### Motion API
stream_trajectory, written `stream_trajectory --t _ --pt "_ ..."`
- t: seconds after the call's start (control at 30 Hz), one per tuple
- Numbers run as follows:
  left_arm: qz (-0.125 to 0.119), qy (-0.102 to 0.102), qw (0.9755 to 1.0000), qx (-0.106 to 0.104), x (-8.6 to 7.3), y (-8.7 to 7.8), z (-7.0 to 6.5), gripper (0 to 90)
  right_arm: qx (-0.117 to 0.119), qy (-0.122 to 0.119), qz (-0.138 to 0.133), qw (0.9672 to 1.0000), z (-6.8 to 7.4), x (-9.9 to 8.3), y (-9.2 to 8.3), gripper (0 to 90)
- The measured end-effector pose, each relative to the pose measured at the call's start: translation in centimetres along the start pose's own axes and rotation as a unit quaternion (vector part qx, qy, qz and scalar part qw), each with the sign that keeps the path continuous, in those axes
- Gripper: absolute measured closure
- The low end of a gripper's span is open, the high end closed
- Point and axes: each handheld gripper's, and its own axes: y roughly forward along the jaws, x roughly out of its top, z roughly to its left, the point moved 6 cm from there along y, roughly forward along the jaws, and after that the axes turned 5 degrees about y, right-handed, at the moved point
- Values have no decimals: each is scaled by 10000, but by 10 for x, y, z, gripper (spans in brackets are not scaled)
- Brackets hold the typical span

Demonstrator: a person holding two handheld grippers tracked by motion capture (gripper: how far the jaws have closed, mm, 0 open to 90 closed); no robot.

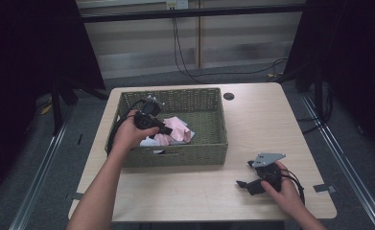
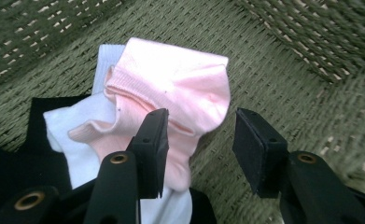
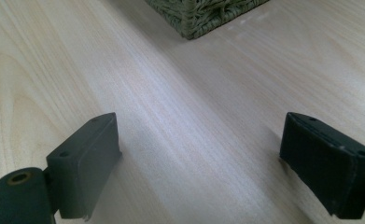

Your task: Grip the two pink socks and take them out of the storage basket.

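**Left gripper down among the socks in the basket**

Across the pale wood table [image 1: 252,120], we have one olive woven basket [image 1: 209,148] sitting toward nine o'clock of the tabletop, grey floor all around and black curtains at either side of the room. Cables hang down the back wall at twelve o'clock.

Left gripper [image 2: 199,135] is down inside the basket, jaws partly open, gripping nothing: the pink sock [image 2: 180,88] lies just beyond them, its edge passing under the nine o'clock jaw. Count of socks: one pink, one white [image 2: 77,135] beneath it, and dark fabric [image 2: 12,163] at the eight o'clock corner, possibly a black sock, hard to say.

Right gripper [image 1: 252,184] rests at five o'clock on the table, well apart from the basket, jaws wide open over bare wood.

Readable writing: I can make out none.
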Motion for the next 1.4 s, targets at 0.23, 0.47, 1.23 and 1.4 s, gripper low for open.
stream_trajectory --t 0.23,0.47,1.23,1.4 --pt "44 -190 9998 37 2 10 4 596 4 -1 0 10000 0 0 0 111" --pt "260 -289 9990 217 -1 18 10 683 8 -5 1 10000 0 0 0 111" --pt "124 -482 9984 -264 -9 -1 18 714 34 -15 6 10000 0 1 1 111" --pt "247 -666 9972 -240 -4 15 16 636 33 -19 -2 10000 -1 1 1 111"
